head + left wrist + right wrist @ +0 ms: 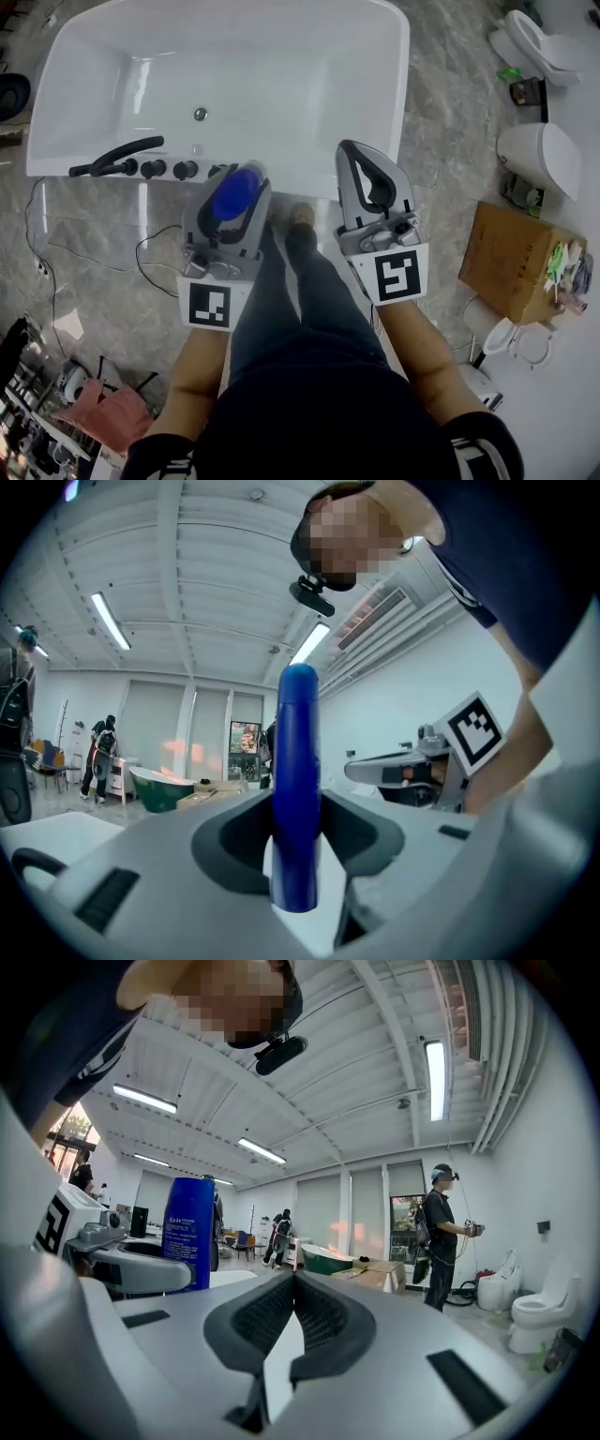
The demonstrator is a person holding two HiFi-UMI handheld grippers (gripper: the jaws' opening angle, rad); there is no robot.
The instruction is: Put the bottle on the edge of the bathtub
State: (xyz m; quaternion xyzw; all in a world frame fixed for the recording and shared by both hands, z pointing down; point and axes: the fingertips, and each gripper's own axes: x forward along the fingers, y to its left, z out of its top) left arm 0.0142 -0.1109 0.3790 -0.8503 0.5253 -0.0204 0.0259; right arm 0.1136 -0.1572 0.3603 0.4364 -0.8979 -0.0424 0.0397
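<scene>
The left gripper (232, 197) has its fingers clenched on the upright blue bottle (298, 761), whose base is hidden behind them. The right gripper (293, 1283) has its fingers clenched together, empty. The bathtub (281, 84) lies just beyond both fingertips.

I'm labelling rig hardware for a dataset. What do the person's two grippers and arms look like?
The left gripper and right gripper are matching grey plastic wedges tapering to black-padded jaws. Each carries a white cube with black square markers. The sleeves are short, dark, with white stripes.
</scene>
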